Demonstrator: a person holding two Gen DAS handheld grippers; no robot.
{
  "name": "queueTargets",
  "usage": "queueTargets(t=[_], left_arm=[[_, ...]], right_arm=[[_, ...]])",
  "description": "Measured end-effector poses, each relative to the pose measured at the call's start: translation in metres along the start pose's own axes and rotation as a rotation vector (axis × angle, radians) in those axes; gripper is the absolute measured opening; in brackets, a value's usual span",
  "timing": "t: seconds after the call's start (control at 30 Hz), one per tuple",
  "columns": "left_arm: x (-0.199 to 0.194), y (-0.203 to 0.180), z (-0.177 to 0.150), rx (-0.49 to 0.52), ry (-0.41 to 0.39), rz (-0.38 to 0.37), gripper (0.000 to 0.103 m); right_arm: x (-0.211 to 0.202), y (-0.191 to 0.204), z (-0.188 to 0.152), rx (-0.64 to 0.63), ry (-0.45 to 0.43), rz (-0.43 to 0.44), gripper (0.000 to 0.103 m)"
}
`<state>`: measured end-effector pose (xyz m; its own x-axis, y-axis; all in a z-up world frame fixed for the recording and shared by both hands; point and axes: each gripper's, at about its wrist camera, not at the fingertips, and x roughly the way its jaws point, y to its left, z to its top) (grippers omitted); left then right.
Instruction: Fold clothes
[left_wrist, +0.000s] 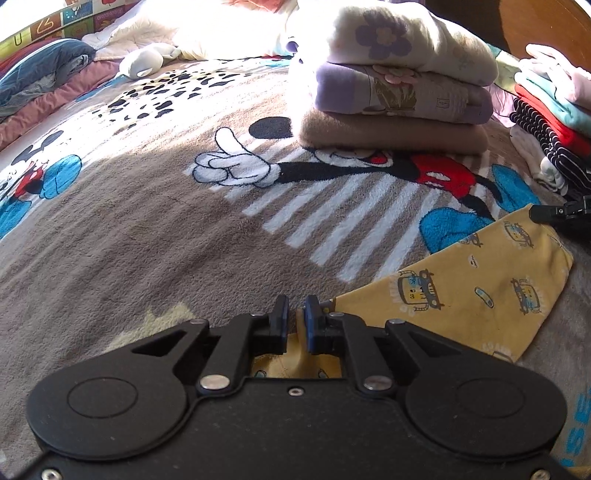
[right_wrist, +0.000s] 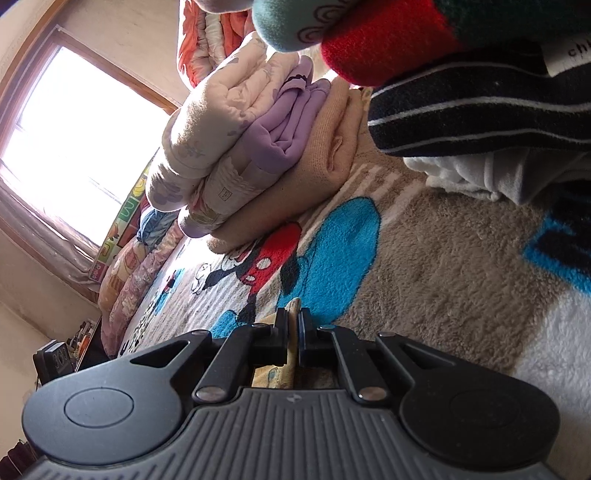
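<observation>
Left gripper (left_wrist: 295, 314) pinches yellow printed garment (left_wrist: 461, 284) at near edge; right gripper (right_wrist: 294, 325) clamps its far corner. Cloth lies flat on cartoon blanket (left_wrist: 147, 240), w/ folded stack (left_wrist: 399, 81) behind & striped pile (left_wrist: 550, 125) near right.

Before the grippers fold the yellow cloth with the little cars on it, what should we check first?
1. Left gripper has the yellow cartoon-print cloth pinched between its blue pads: ok.
2. Right gripper is shut on a yellow edge of cloth: ok. The left wrist view shows it at the cloth's far corner.
3. Cloth lies flat between the two grips: ok, no big wrinkles seen.
4. Bare Mickey Mouse fleece blanket to fold onto: ok.
5. Tall folded pile of cream, purple and tan clothes stays apart from the cloth: ok.
6. Striped, red and teal folded stack close by the right gripper: cannot tell if it will be bumped.
</observation>
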<state>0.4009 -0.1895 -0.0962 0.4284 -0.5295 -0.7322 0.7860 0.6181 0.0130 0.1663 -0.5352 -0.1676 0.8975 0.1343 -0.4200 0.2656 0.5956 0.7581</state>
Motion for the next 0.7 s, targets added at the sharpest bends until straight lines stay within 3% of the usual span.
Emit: queueTargets(t=[0.13,0.3,0.43,0.47,0.53,0.6,0.67,0.7], left_arm=[[-0.035,0.003,0.001,-0.094,-0.112,0.051,0.011],[-0.082,-0.025,-0.021,-0.195,-0.21,0.069,0.011],[-0.107,-0.061,-0.052,-0.236,-0.229,0.089,0.011],[-0.114,-0.068,-0.061,-0.258,-0.236,0.091,0.011],[-0.129,-0.081,-0.079,-0.309,-0.255,0.1,0.011],[-0.14,-0.086,-0.093,-0.372,-0.261,0.1,0.014],[-0.145,-0.087,-0.105,-0.423,-0.259,0.109,0.027],[-0.147,-0.085,-0.11,-0.455,-0.253,0.114,0.028]], right_arm=[[0.001,0.0,0.0,-0.01,-0.002,0.005,0.008],[-0.001,0.0,0.001,-0.013,-0.007,0.02,0.01],[-0.004,-0.001,0.002,0.006,-0.006,0.012,0.011],[-0.007,0.0,0.002,0.011,-0.009,0.011,0.013],[-0.013,0.002,0.001,0.016,-0.012,0.016,0.038],[-0.021,0.01,-0.004,-0.034,0.004,0.013,0.048],[-0.026,0.02,-0.014,-0.117,0.034,-0.003,0.049],[-0.026,0.024,-0.019,-0.153,0.048,-0.01,0.048]])
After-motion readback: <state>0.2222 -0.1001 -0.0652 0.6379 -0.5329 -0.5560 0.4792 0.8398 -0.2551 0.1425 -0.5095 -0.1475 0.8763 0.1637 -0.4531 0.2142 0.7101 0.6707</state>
